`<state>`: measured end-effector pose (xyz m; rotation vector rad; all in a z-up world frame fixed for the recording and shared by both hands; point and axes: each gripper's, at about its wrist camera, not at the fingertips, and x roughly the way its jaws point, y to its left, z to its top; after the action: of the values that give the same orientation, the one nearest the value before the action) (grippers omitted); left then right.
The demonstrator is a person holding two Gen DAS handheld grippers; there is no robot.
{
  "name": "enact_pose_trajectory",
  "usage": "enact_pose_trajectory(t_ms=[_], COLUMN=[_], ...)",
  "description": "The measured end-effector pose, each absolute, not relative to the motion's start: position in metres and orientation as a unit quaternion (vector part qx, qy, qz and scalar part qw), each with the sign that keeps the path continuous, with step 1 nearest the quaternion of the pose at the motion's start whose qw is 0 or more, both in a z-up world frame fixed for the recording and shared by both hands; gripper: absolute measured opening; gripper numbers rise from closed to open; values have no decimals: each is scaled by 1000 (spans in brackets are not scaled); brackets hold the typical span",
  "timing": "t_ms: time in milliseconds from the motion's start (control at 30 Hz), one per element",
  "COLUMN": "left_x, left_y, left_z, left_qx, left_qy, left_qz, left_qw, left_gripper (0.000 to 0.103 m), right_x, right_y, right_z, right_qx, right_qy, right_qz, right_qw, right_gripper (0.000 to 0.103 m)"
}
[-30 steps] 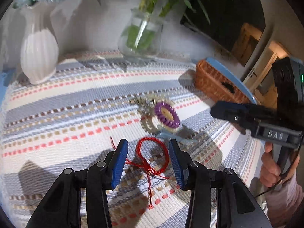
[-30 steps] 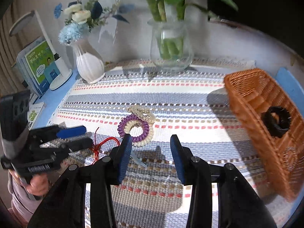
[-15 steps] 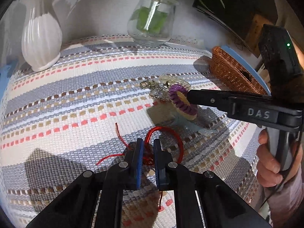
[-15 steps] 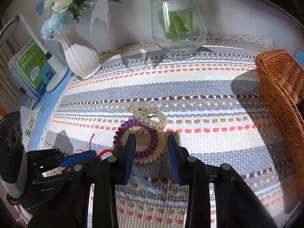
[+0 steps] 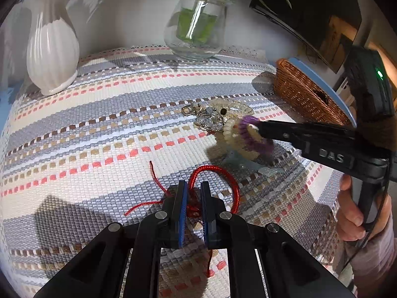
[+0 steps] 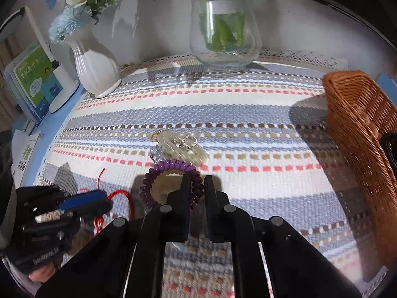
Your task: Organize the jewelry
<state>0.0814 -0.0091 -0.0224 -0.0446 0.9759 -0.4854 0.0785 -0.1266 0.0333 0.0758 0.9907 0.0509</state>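
Note:
My left gripper (image 5: 191,192) is shut on the knot of a red string bracelet (image 5: 218,173) that lies on the striped cloth; it also shows in the right wrist view (image 6: 121,196). My right gripper (image 6: 197,186) is shut on a purple spiral hair tie (image 6: 171,168), seen in the left wrist view (image 5: 258,146) lifted slightly with a cream spiral tie (image 5: 230,131) around it. A cream bead bracelet with a metal charm (image 6: 183,146) lies just beyond. A pale blue hair clip (image 5: 248,165) lies on the cloth under the ties.
A wicker basket (image 6: 357,124) stands at the right with a black hair tie (image 6: 390,146) inside. A white vase (image 6: 95,67) and a glass vase (image 6: 224,32) stand at the back. Books (image 6: 34,79) are at far left.
Both grippers moved forward and closed: the left onto the red string bracelet, the right onto the purple hair tie, which has tilted up off the cloth.

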Motion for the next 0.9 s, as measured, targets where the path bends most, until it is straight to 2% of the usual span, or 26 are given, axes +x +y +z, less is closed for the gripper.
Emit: enact_pose_trajectory(t_ms=[400, 767, 833, 900], left_x=[80, 78, 76, 75], left_y=[-9, -19, -21, -24], left_z=[-22, -22, -21, -21], left_qx=[-18, 10, 19, 34], left_qy=[463, 454, 449, 444], left_qz=[-230, -220, -217, -207], left_qw=[856, 863, 867, 871], left_gripper=[11, 12, 11, 6], right_x=[39, 35, 35, 34], right_y=[-170, -160, -156, -155], right_z=[32, 26, 25, 25], right_qx=[12, -38, -52, -56], right_qy=[488, 485, 482, 481], right_qz=[-30, -44, -48, -50], right_qw=[872, 873, 873, 874], right_gripper=[12, 14, 14, 13])
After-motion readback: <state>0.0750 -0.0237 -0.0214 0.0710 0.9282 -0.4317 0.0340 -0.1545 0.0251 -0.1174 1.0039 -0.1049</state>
